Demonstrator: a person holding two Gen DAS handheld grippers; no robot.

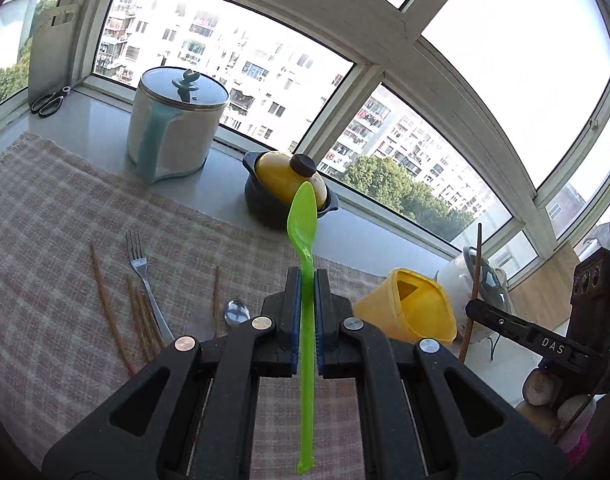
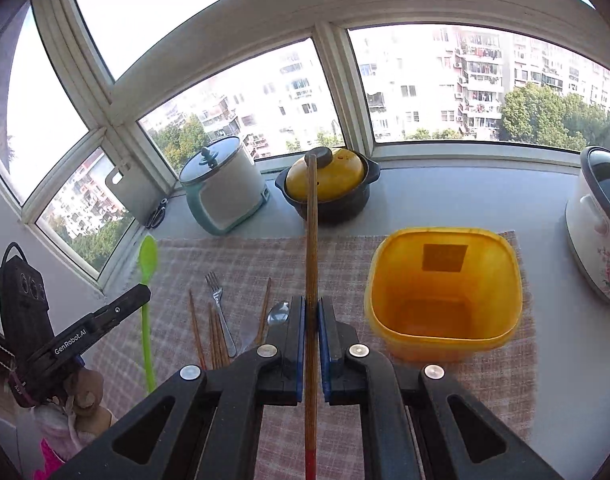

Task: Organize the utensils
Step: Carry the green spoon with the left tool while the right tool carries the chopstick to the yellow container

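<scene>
My left gripper (image 1: 307,276) is shut on a green plastic spoon (image 1: 303,220), held upright above the checked cloth; it also shows in the right wrist view (image 2: 148,264). My right gripper (image 2: 311,304) is shut on a brown wooden chopstick (image 2: 311,240), which also shows in the left wrist view (image 1: 473,288). A yellow plastic bin (image 2: 443,292) stands empty on the cloth to the right; in the left wrist view (image 1: 409,308) it sits right of my left gripper. A metal fork (image 2: 219,304), a metal spoon (image 2: 279,314) and several chopsticks (image 2: 215,332) lie on the cloth.
A checked cloth (image 2: 233,256) covers the counter. At the back by the window stand a white and teal electric pot (image 2: 221,188), a black clay pot with a yellow lid (image 2: 329,184), scissors (image 1: 51,100) and a cutting board (image 1: 51,52). A white rice cooker (image 2: 601,224) stands at the far right.
</scene>
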